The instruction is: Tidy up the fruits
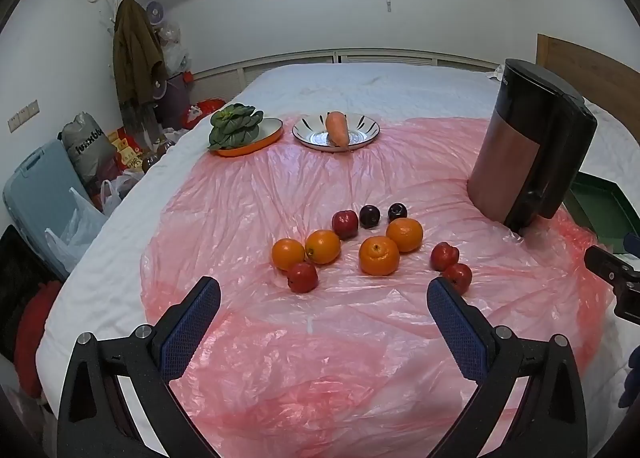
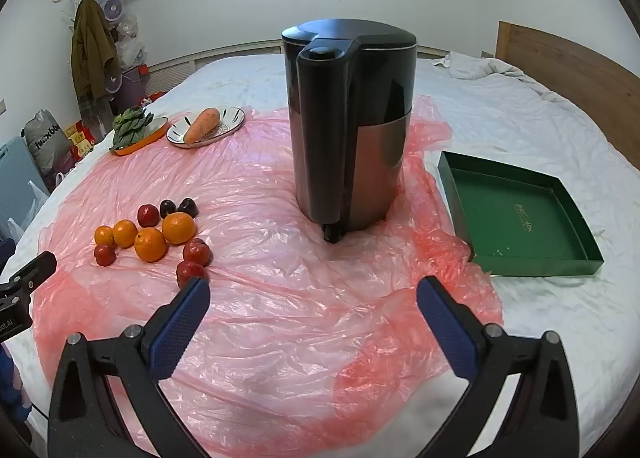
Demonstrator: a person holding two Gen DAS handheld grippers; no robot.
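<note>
Fruits (image 1: 362, 244) both views; green tray (image 2: 516, 213) right only.

Your two grippers, black frames and blue pads

Your left gripper (image 1: 323, 294) and right gripper (image 2: 313, 294) each show black arms, silver round screw heads, and fingers faced with dimpled blue pads (image 2: 181, 328).

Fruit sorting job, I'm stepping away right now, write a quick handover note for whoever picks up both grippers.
Left gripper: open, empty, hovering above the pink plastic sheet just short of the fruit.
Right gripper: open, empty, facing the black appliance.
Fruit: four oranges, four red fruits and two dark plums lie loose in one cluster on the sheet.
Green tray: empty, on the bed to the right of the sheet.
Done: nothing sorted yet.
Left: all ten pieces, probably into the tray.
</note>
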